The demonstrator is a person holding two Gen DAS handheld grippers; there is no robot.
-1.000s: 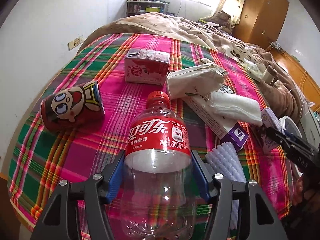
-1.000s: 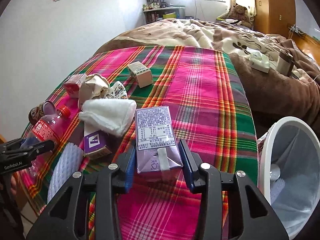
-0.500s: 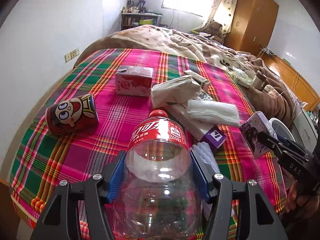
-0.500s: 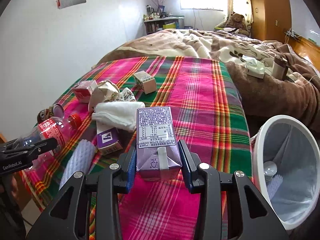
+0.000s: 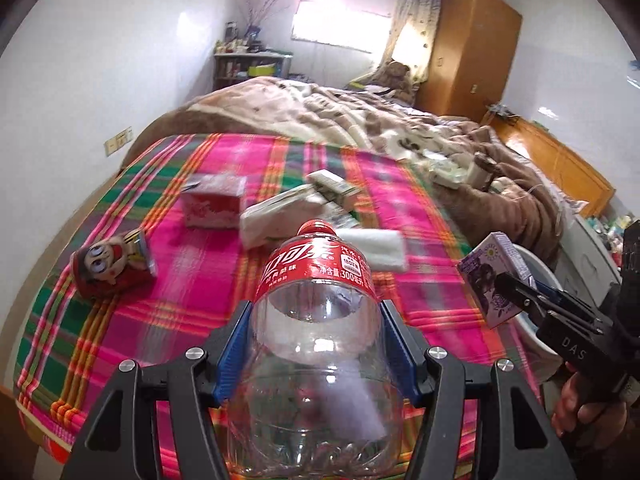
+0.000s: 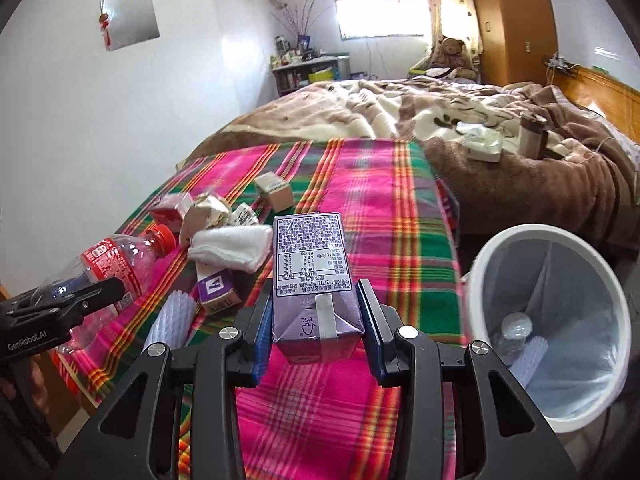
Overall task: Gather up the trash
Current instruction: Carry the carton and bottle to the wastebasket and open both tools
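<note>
Left gripper (image 5: 316, 344) clamped on empty bottle (image 5: 316, 320); right gripper (image 6: 316, 320) clamped on purple carton (image 6: 310, 276), both above the near bed edge. Bin (image 6: 476, 276) at right holds some trash. Can (image 5: 112, 264), cartons, wrappers left on the blanket (image 5: 192, 264).

Bright window (image 5: 340, 26) glare; blurred, fisheye-bent edges.

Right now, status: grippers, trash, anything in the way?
Left gripper shut on bottle. Right gripper shut on carton. Bin right of bed, path clear.

A plaid-covered bed (image 6: 384, 216) carries a can (image 5: 112, 264), cartons (image 6: 276, 192) and a towel (image 6: 232, 246).
</note>
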